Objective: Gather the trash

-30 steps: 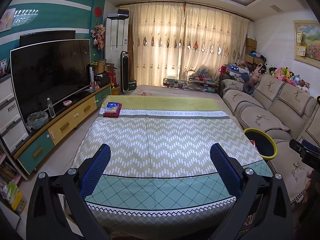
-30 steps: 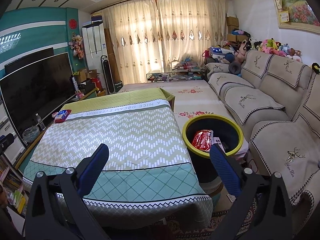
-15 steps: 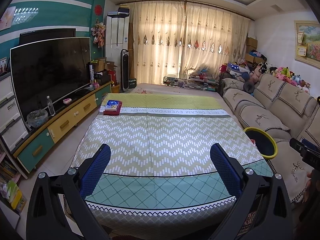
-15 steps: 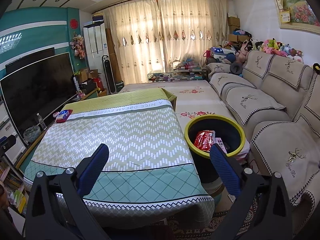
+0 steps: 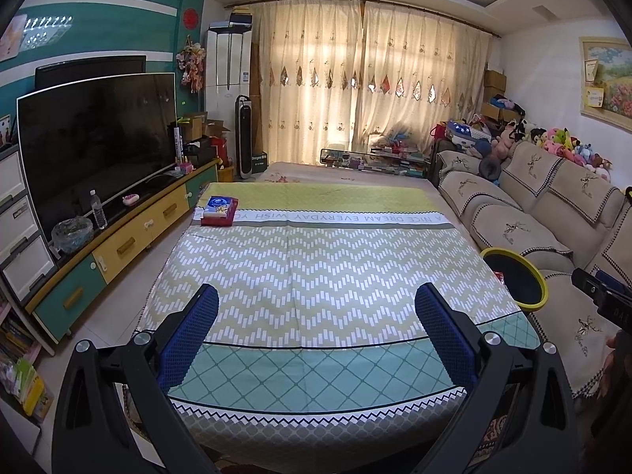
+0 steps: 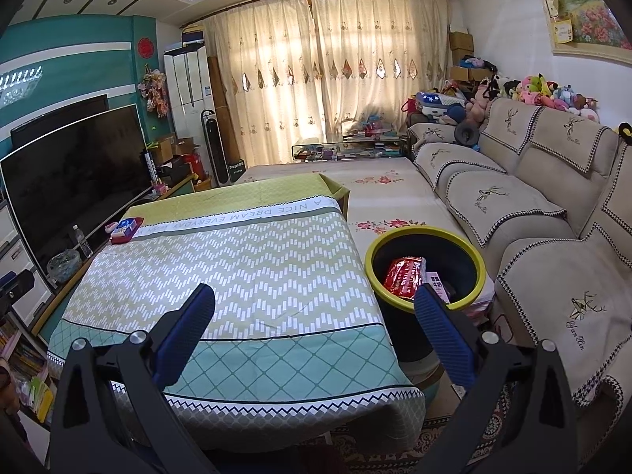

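The left gripper (image 5: pixel 316 316) hangs above the near end of the table (image 5: pixel 316 260) with its blue fingers (image 5: pixel 189 331) spread wide and nothing between them. The right gripper (image 6: pixel 314 318) is just as wide apart and empty, its right finger crossing the rim of the trash bin (image 6: pixel 472 252) at about 3 o'clock from the table.

The bin — black with a yellow rim — stands on the floor between the table and the sofa (image 6: pixel 513 205). Inside it lie a red wrapper (image 6: pixel 403 274) and, just beside it, a pink-and-white carton (image 6: pixel 436 282).

On the patterned tablecloth only a tissue box (image 5: pixel 217 210) sits, on a red tray at the far corner, roughly 11 o'clock — well apart from both grippers. A television (image 5: pixel 94 138) lines the wall at 9 o'clock.
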The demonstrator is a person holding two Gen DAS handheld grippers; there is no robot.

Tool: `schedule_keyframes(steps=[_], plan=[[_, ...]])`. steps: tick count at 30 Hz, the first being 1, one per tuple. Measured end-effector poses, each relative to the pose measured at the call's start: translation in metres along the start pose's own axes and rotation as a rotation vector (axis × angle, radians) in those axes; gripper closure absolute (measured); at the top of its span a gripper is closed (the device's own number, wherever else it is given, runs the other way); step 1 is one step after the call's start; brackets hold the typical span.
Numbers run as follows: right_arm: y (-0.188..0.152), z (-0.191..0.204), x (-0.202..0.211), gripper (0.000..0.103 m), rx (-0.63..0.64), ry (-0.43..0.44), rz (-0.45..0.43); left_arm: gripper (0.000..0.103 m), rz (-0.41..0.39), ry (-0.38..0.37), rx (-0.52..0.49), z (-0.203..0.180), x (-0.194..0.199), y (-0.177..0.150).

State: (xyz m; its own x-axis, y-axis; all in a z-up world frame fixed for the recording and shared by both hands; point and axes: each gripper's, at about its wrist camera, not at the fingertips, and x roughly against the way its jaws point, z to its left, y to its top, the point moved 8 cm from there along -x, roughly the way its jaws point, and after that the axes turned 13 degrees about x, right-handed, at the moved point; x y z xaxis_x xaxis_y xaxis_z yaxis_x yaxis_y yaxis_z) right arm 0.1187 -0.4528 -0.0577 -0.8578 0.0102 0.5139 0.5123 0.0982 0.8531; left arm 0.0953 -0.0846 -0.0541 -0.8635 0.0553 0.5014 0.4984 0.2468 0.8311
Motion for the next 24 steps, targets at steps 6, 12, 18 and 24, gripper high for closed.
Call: schedule_keyframes(steps=[6,12,18,24], plan=[[-0.0013,0.0011,-0.0011,0.007,0.001,0.003,0.004,0.005,0.007,0.002,-0.005,0.0006,-0.0022,-0.0025],[-0.0009,0.0021,-0.0007,0.007,0.001,0.007,0.001,0.005,0.002,0.001,-0.006,-0.0006,-0.0015,-0.0035],[-0.0010,0.0033,0.0002,0.007,0.003,0.010,-0.001,0.005,0.000,0.003,-0.003,-0.0004,-0.0017,-0.0046],[-0.0018,0.0051,0.0000,0.007,0.007,0.014,0.005,0.005,0.009,0.003,-0.005,0.0002,-0.0026,-0.0072]])
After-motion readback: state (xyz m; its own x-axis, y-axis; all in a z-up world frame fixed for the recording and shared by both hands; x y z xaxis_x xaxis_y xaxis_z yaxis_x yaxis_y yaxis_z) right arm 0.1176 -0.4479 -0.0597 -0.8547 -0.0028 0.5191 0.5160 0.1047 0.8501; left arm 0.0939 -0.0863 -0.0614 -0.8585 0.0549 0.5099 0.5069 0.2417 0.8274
